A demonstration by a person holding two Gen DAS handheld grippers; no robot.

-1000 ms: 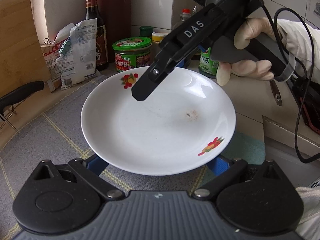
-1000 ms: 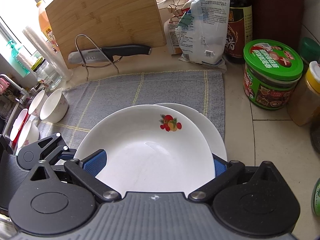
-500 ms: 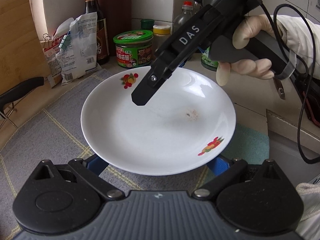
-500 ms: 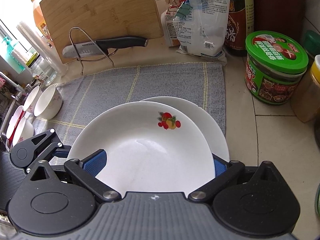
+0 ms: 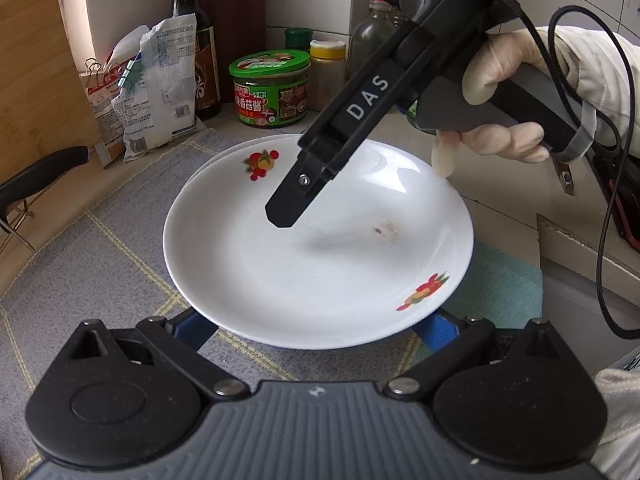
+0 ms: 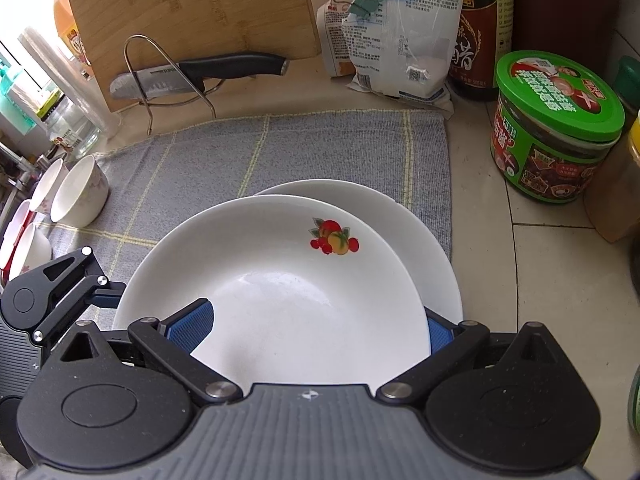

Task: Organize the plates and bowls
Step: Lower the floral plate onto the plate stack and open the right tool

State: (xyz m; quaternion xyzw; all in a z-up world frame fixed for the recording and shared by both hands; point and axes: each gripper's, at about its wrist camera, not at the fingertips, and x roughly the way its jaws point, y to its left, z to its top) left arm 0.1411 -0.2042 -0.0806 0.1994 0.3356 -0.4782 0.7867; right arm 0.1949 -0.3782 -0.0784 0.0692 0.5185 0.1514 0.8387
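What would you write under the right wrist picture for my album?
A white fruit-print plate sits between the right gripper fingers, over a second plate on a grey mat.

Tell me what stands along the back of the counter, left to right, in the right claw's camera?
Wooden cutting board → knife on its wire stand → clipped white bag → dark sauce bottle → green-lidded jar.

"DAS" stands on the right tongs' [image 5: 280,216] black arm.
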